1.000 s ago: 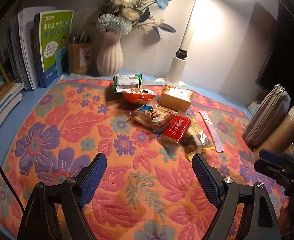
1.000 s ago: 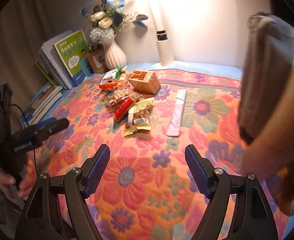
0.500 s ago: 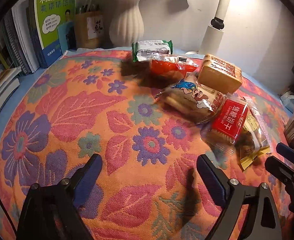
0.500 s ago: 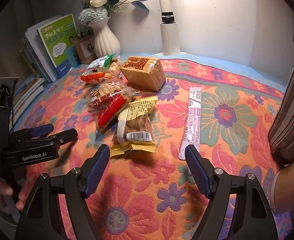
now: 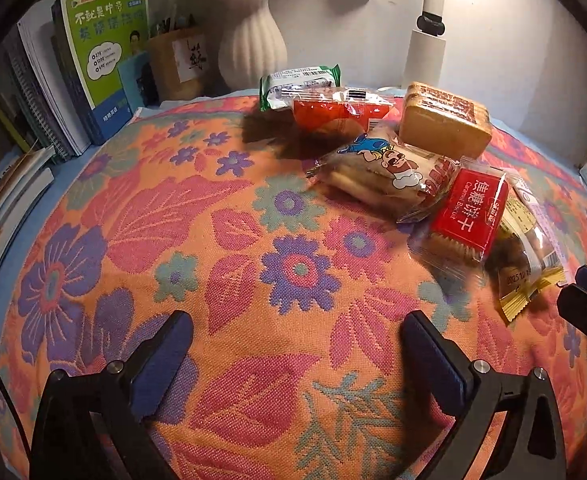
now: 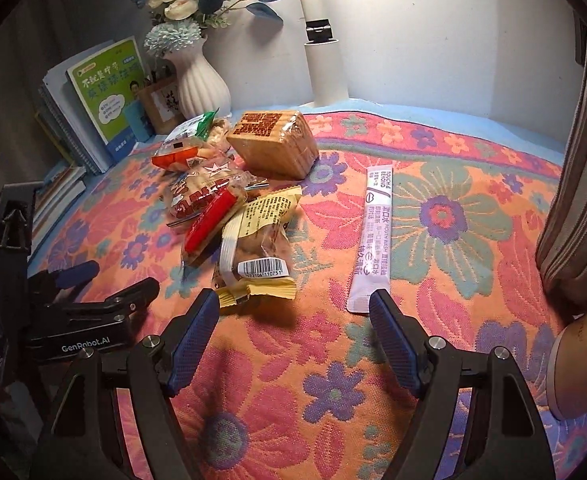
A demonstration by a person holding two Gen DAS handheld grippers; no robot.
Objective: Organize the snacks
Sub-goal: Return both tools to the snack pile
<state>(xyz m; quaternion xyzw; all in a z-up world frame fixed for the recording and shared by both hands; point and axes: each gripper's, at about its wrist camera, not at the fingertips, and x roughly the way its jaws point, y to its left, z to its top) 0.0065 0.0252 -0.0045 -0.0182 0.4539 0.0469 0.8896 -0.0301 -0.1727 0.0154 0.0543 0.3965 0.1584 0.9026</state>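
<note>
While both tools hang over bare floral cloth (image 5: pixel 253 208) on the counter, nothing has been picked up, so the sorting looks to be at the approach step. The left tool (image 5: pixel 297 332) has its jaws opening with only cloth between them; the right tool (image 6: pixel 293 308) stands apart and empty. Taking the white vase (image 6: pixel 197 80) as landmark, the snack pile (image 6: pixel 229 200) lies in front of it, the wrapped cake (image 6: pixel 273 142) nearest, the yellow packet (image 6: pixel 261 240) farthest, touching the red biscuit pack (image 5: pixel 469 216). A mauve sachet (image 6: pixel 373 236) lies apart from the pile. Next, I judge, the right tool should edge forward around the yellow packet's crimped end.
</note>
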